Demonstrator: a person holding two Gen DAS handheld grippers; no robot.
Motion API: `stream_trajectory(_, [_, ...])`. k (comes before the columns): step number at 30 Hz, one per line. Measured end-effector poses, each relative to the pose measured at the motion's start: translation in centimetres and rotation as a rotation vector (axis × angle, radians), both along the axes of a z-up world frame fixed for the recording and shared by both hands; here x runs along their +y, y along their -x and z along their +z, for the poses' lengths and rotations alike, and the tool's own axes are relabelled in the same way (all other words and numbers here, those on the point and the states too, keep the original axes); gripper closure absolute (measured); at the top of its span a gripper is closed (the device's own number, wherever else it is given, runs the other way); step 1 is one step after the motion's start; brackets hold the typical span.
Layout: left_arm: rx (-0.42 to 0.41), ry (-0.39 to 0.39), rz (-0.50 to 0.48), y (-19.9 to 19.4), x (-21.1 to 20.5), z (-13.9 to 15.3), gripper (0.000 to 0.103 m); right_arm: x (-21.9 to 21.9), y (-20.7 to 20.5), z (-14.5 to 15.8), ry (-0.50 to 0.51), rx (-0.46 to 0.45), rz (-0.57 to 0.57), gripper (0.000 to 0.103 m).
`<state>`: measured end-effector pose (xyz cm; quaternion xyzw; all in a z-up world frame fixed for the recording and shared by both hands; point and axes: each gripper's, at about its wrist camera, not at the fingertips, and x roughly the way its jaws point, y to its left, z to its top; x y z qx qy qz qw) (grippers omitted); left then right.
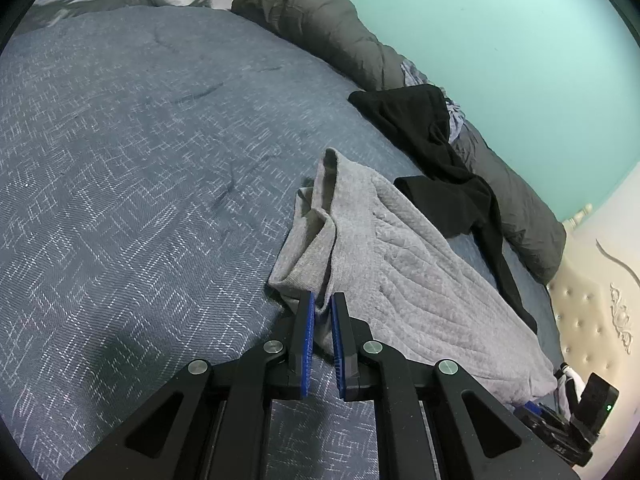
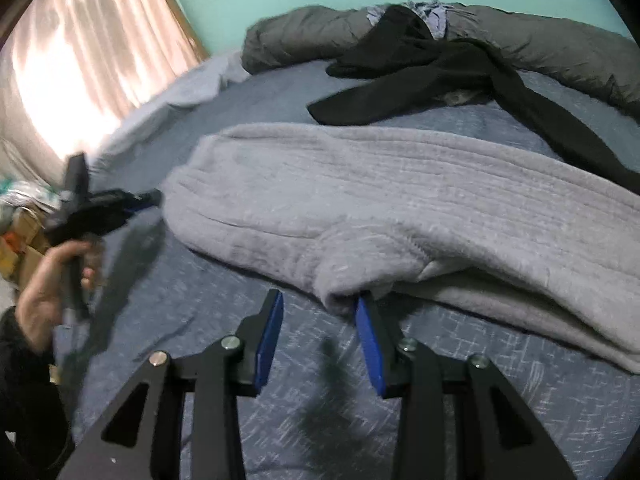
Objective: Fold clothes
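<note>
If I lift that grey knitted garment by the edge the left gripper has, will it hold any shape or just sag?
Probably sag: the grey garment already lies in soft folds and drapes around the left gripper. Its thick ribbed knit suggests some weight, so the free end would likely drag over the blue bedspread. The right gripper is open at the other edge and could share the load.

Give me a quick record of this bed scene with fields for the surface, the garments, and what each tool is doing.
surface: blue patterned bedspread
garment in work: grey ribbed knit garment, lying flat
other garment: black cloth garment, crumpled behind it
bedding: dark grey rolled duvet along the wall
left tool: nearly closed, pinching the grey garment's edge
right tool: open at the near hem, one finger under the fabric
</note>
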<state>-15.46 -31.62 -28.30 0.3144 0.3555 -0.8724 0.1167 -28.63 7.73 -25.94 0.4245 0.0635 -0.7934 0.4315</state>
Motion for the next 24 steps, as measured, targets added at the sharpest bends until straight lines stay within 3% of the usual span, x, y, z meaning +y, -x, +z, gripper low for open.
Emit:
stream_trajectory(3, [0.0,-0.001,-0.001,0.0,-0.1,0.1,0.094,-0.5,0.5,0.0,0.0,0.005,-0.012,0.066])
stream_trajectory(6, [-0.002,0.001,-0.002,-0.1,-0.1,0.1,0.094,-1.2,0.3,0.0,-0.043,0.019,0.005,0.091])
stream_trajectory(7, [-0.003,0.001,-0.003,-0.2,-0.1,0.2,0.094,-1.3,0.1,0.0,-0.057,0.008,0.009,0.094])
stream_trajectory(17, [-0.006,0.006,-0.005,-0.1,-0.1,0.2,0.094,-0.5,-1.2,-0.7,-0.069,-0.111,0.02,0.097])
stream_trajectory(24, [-0.007,0.007,-0.011,-0.2,-0.3,0.2,0.094,1.8,0.3,-1.1,-0.044,-0.159,-0.056,0.092])
